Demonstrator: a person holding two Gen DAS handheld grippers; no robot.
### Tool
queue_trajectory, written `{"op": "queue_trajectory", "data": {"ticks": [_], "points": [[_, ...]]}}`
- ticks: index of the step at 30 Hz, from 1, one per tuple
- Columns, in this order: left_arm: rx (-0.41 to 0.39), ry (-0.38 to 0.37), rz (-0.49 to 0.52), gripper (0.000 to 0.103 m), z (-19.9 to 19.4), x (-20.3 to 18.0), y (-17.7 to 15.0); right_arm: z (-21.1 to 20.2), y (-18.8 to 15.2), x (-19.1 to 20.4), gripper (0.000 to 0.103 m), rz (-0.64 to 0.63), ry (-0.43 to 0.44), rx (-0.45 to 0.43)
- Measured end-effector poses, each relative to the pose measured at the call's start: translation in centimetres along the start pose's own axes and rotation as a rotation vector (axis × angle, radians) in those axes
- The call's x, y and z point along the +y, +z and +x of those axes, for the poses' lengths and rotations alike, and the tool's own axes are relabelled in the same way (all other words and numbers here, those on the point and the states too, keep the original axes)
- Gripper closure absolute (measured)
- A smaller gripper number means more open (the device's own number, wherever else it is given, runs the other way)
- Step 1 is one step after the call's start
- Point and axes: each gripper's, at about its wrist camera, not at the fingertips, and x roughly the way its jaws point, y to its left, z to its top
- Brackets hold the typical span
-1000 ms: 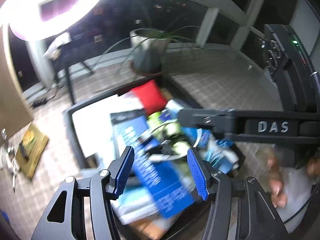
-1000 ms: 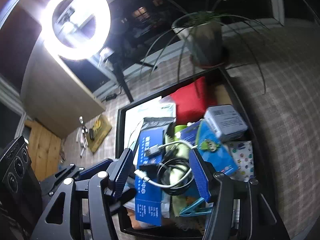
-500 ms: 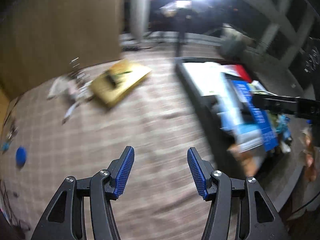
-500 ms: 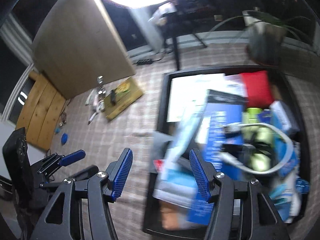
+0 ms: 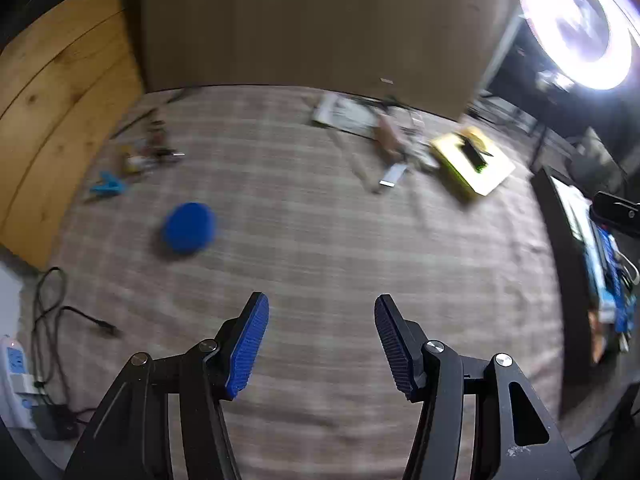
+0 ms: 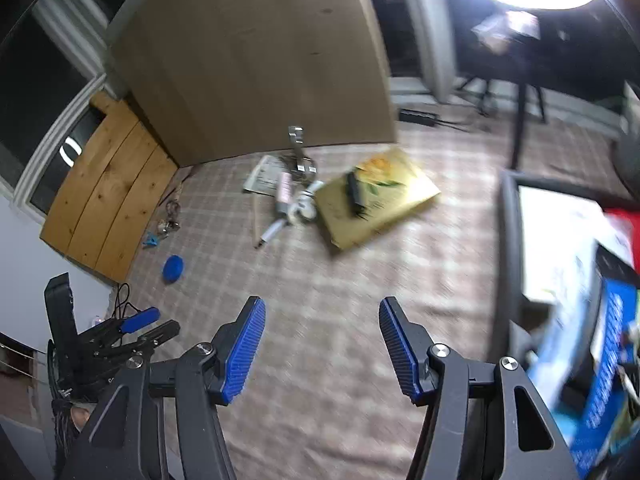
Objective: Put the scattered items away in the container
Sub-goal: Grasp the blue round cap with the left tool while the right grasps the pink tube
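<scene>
My left gripper (image 5: 321,346) is open and empty above the checked carpet. A blue round lid (image 5: 188,227) lies ahead to its left. A yellow book (image 5: 474,166) with a black comb on it lies far right, beside pens and papers (image 5: 390,148). The black container (image 5: 560,264), full of boxes, is at the right edge. My right gripper (image 6: 321,350) is open and empty. In the right wrist view I see the yellow book (image 6: 380,204), the pens (image 6: 286,204), the blue lid (image 6: 173,268), the container (image 6: 510,240) at right and the left gripper (image 6: 140,320) at lower left.
A blue clip (image 5: 106,188) and small keys lie near the wooden boards (image 5: 60,92) at left. A power strip and cables (image 5: 16,364) sit at the lower left. A tan cabinet (image 6: 256,64) stands behind. A ring light (image 5: 580,24) glares at upper right.
Both grippers have swung left, away from the container, toward the scattered items on the carpet. Both stay open and empty.
</scene>
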Motion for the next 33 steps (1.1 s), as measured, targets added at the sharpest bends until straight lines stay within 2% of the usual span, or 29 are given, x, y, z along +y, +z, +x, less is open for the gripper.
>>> {"op": "queue_trajectory", "data": {"ticks": [8, 15, 23, 30, 33], "points": [[0.005, 0.042, -0.110, 0.040, 1.8, 6.6, 2.1, 6.0, 5.6, 4.9, 0.048, -0.097, -0.025, 0.039], [0.022, 0.078, -0.171, 0.038, 4.5, 9.1, 4.1, 12.7, 9.4, 5.7, 0.048, -0.086, -0.018, 0.135], [0.071, 0.122, -0.131, 0.034, 7.7, 9.0, 5.5, 18.5, 10.7, 5.4, 0.053, -0.097, -0.055, 0.234], [0.100, 0.133, -0.157, 0.034, 9.6, 9.4, 5.5, 20.9, 11.4, 5.6, 0.056, -0.109, -0.079, 0.260], [0.098, 0.140, -0.166, 0.037, 9.8, 9.7, 5.4, 21.4, 11.7, 5.7, 0.066, -0.113, -0.077, 0.263]]}}
